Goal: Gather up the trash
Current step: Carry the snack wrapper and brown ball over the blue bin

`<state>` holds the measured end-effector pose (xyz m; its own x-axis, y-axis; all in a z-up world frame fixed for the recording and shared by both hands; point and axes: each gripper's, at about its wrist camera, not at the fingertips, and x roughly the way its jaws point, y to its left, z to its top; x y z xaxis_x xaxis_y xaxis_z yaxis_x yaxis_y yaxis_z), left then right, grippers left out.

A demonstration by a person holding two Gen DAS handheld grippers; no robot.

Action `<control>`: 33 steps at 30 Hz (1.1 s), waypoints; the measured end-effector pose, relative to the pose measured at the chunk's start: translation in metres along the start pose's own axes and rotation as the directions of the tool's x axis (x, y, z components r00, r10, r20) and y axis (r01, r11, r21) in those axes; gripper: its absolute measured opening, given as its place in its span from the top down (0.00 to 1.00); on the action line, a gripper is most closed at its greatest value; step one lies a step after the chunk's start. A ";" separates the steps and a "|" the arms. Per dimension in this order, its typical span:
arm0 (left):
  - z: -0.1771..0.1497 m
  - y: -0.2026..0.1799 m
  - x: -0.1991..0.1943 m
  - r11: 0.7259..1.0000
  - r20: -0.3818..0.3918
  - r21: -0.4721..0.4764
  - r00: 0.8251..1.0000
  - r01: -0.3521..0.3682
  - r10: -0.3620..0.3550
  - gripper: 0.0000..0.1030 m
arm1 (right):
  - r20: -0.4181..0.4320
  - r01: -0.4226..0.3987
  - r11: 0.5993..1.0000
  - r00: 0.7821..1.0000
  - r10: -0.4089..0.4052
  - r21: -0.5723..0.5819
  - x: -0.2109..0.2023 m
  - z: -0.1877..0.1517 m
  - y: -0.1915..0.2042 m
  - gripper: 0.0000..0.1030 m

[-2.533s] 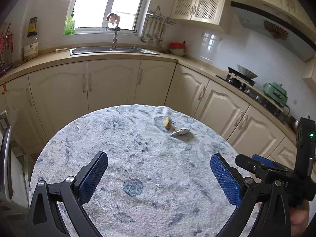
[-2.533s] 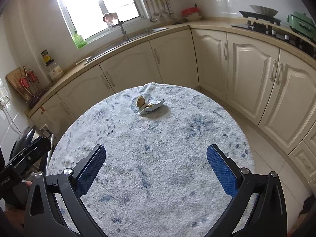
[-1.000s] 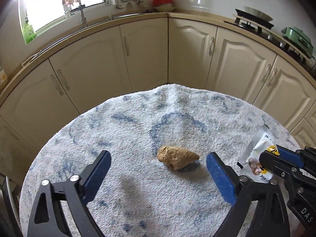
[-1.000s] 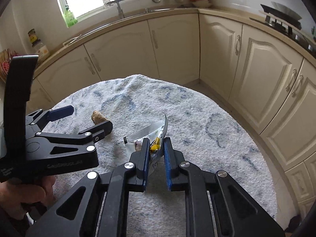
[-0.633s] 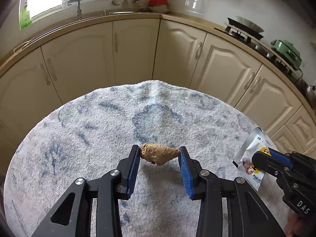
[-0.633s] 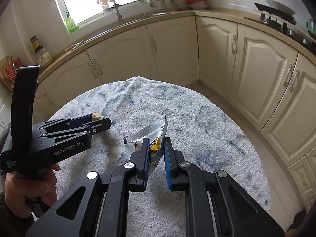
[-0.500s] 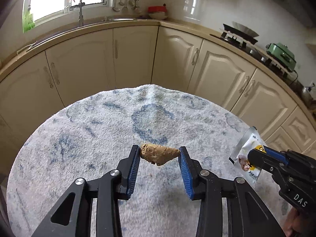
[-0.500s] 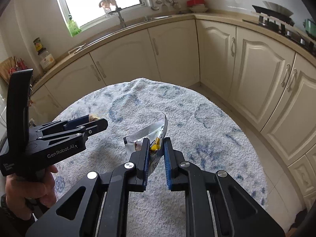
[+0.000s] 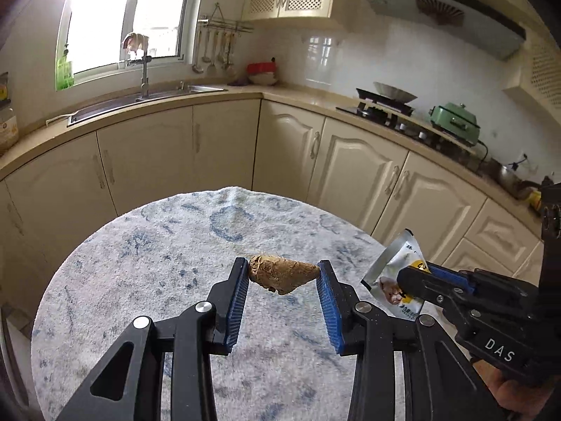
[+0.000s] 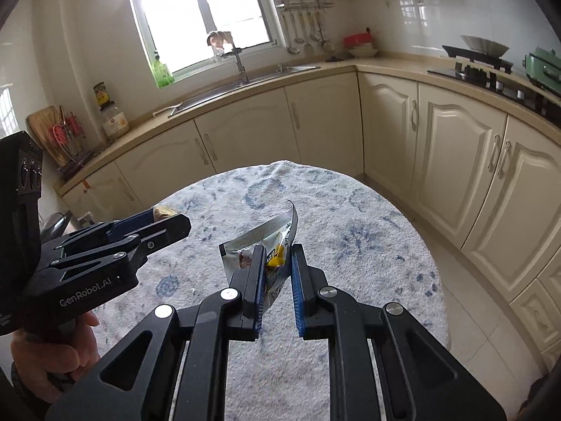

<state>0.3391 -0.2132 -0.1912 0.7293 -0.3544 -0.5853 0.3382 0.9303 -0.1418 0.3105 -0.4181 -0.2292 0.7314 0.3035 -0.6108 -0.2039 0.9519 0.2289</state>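
Left gripper (image 9: 283, 277) pinches a brown lump (image 9: 280, 273) between its blue pads (image 9: 238, 301), one end against each pad, held clear above the round table (image 9: 147, 266) with its mottled blue-white cloth. Right gripper (image 10: 275, 270) is pressed together on a silver wrapper (image 10: 261, 236), which sticks up and forward from between the fingertips, its torn top curling toward the cabinets (image 10: 452, 161). From the left wrist view the right gripper (image 9: 413, 280) sits just to the right, wrapper (image 9: 396, 270) near the lump but apart from it.

Compared with half a second ago, both grips are the same, but the table lies lower in both views and more of the window (image 9: 115, 21), sink (image 9: 147, 100) and stove (image 9: 385, 105) shows, so both tools have risen. 2.5 seconds ago both grippers were spread wide and the lump and wrapper lay together on the cloth.
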 end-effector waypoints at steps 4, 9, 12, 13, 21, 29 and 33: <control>-0.010 -0.019 -0.032 1.000 0.027 0.008 0.999 0.021 -0.021 0.65 | 0.037 -0.019 1.000 0.999 0.019 0.000 -0.033 -0.006 0.003 0.87; -0.016 -0.042 -0.069 0.998 0.067 0.029 0.996 0.054 -0.056 0.65 | 0.091 -0.009 1.000 0.996 0.008 0.008 -0.073 -0.010 -0.006 0.87; -0.018 -0.059 -0.078 0.996 0.077 0.050 0.994 0.077 -0.081 0.65 | 0.115 0.005 1.000 0.993 -0.007 0.023 -0.095 -0.012 -0.017 0.87; -0.018 -0.066 -0.081 0.994 0.077 0.058 0.993 0.089 -0.093 0.65 | 0.123 0.011 0.999 0.992 -0.014 0.030 -0.102 -0.013 -0.022 0.87; -0.014 -0.130 -0.060 0.971 0.032 0.133 0.978 0.200 -0.206 0.65 | 0.167 0.105 0.988 0.978 -0.123 0.115 -0.153 -0.031 -0.076 0.87; -0.009 -0.210 -0.006 0.928 -0.091 0.185 0.946 0.324 -0.312 0.65 | 0.133 0.225 0.943 0.956 -0.263 0.245 -0.185 -0.066 -0.153 0.87; -0.014 -0.245 0.031 0.907 -0.167 0.196 0.925 0.372 -0.343 0.65 | 0.095 0.273 0.910 0.944 -0.316 0.312 -0.193 -0.089 -0.192 0.87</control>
<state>0.2704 -0.4512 -0.1854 0.4592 -0.6308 -0.6255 0.6947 0.6938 -0.1896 0.1510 -0.6560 -0.2226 0.8164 -0.0183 -0.5772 0.2174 0.9357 0.2777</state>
